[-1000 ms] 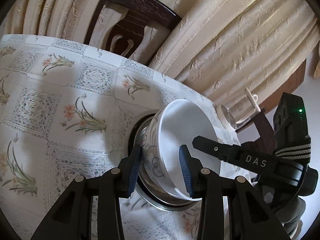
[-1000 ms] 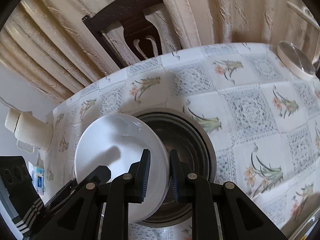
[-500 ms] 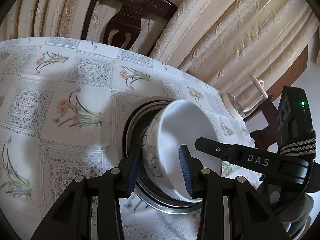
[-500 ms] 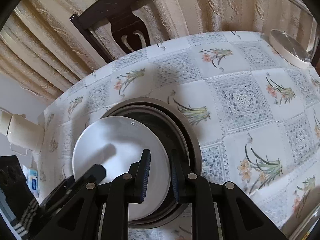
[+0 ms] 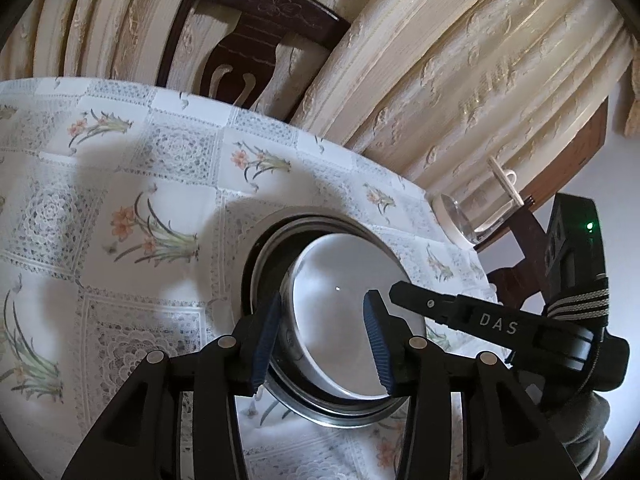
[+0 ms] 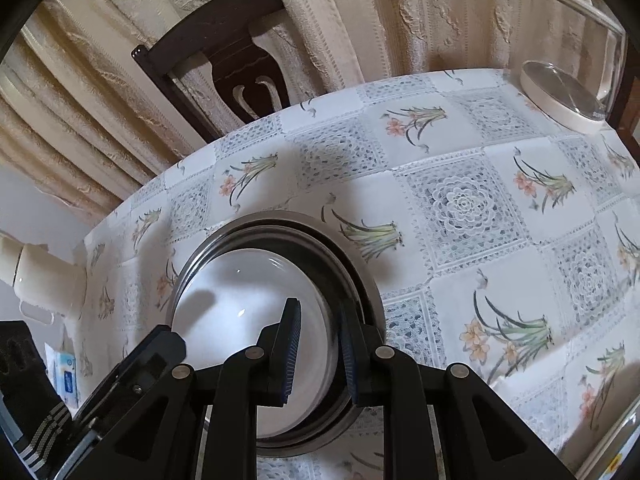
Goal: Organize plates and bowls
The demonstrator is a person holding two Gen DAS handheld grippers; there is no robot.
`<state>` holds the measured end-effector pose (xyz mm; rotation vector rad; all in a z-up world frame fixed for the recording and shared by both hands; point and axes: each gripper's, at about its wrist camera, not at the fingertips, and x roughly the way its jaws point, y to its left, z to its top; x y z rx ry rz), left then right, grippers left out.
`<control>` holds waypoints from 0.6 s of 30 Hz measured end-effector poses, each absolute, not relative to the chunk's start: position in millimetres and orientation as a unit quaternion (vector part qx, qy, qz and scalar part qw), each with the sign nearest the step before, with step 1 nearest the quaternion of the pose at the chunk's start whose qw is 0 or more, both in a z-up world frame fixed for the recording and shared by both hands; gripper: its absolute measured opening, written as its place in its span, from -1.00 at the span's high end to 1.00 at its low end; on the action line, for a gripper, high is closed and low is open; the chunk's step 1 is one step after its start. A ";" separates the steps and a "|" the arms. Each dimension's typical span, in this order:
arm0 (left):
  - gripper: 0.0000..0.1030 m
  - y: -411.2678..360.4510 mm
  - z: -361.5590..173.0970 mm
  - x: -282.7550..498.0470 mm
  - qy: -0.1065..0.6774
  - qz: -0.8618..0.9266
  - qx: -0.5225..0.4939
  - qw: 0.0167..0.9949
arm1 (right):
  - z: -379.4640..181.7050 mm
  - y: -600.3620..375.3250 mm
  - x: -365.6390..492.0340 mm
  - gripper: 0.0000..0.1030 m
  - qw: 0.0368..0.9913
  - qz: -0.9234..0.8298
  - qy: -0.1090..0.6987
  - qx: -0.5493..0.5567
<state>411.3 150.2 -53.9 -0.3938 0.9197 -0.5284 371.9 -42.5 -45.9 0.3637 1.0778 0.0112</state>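
White ceramic bowl point(image 5: 352, 320) has come down from its tilted, lifted pose and now sits nested inside the steel bowl point(image 6: 360, 264) on the worktop point(image 6: 500, 208). Left gripper point(image 5: 322, 340) jaws have spread wider, straddling the near rim, apparently released. Right gripper point(image 6: 318, 354) jaws are close on the rim, possibly just loosened; grip unclear. Judgement: stacking step essentially done, withdrawal next. Glass lid point(image 6: 560, 98) lies well beyond the jaws.
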 end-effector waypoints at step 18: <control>0.04 146.7 -41.4 404.7 0.398 -0.212 -0.126 0.884 | -38.8 -46.9 357.0 0.10 0.858 -0.013 0.483 0.175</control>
